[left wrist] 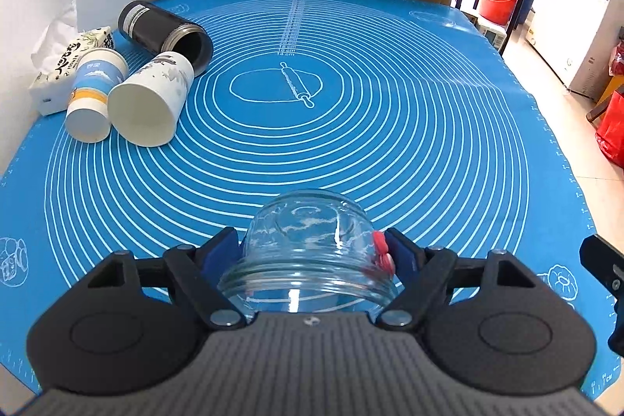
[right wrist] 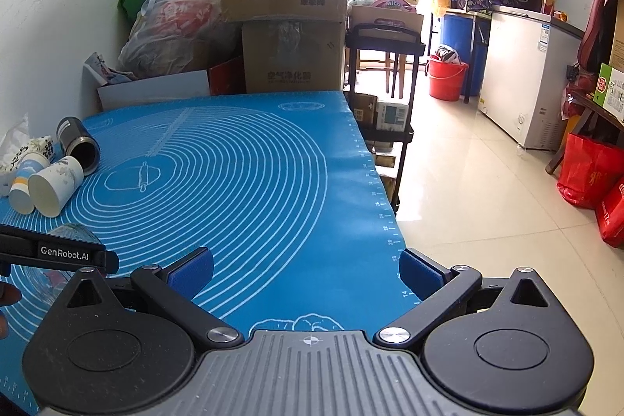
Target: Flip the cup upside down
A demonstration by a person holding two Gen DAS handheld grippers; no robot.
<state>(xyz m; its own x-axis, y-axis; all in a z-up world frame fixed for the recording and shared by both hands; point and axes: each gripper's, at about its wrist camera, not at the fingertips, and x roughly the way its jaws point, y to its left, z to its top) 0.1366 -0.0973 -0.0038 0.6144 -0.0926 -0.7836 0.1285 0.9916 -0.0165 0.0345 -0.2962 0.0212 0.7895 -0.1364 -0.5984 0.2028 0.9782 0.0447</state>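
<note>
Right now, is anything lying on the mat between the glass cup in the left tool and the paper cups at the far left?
Nothing: only bare blue mat separates the glass cup from the paper cups, seen in the left wrist view.

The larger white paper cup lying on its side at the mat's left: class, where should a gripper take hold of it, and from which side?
Grip the larger white paper cup across its side wall at mid-body, probably coming from above. It lies on the blue mat with its open mouth facing the camera, and the smaller banded cup lies close on its left, so a sideways approach looks crowded.
</note>
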